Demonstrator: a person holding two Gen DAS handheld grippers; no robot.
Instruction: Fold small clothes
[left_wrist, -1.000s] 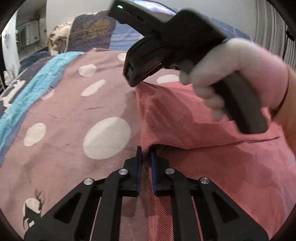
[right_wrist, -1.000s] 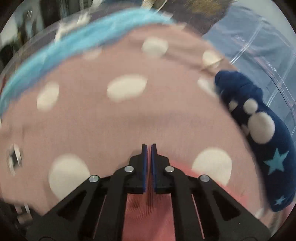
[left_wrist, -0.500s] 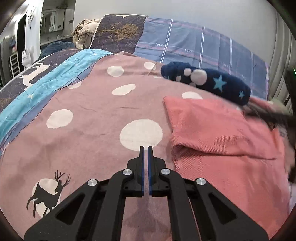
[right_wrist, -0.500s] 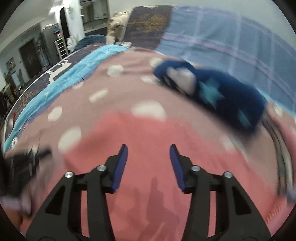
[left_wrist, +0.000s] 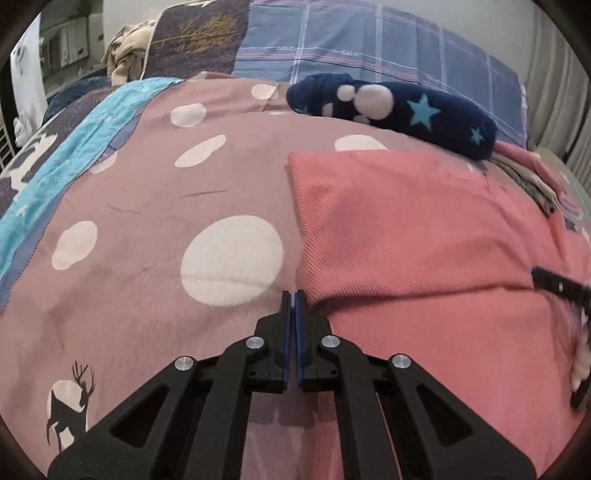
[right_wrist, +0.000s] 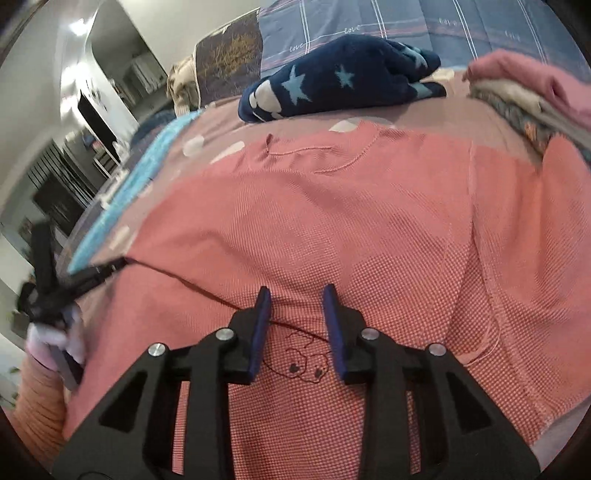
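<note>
A salmon-pink knit garment (left_wrist: 424, 236) lies spread on the dotted bedspread (left_wrist: 147, 258), with a folded-over layer across it. My left gripper (left_wrist: 293, 295) is shut with nothing visibly between its pads, its tips at the garment's left edge. The right wrist view shows the left gripper (right_wrist: 118, 264) at the garment's (right_wrist: 369, 206) far left corner. My right gripper (right_wrist: 297, 291) hovers low over the cloth. Its jaws stand apart and are closing, the dark fold edge runs between them, and the pads do not press it. One of its fingers (left_wrist: 550, 282) shows at the left wrist view's right edge.
A navy plush piece with stars (left_wrist: 391, 107) (right_wrist: 340, 88) lies beyond the garment. A stack of folded clothes (left_wrist: 532, 173) (right_wrist: 535, 96) sits at the far right. Plaid pillows (left_wrist: 369, 48) line the back. A turquoise blanket strip (left_wrist: 74, 147) runs along the left.
My right gripper was shut over the bedspread, then opened, swung across to the garment's near side and rolled. My left gripper stayed shut, drifted left off the garment and came back to its edge.
</note>
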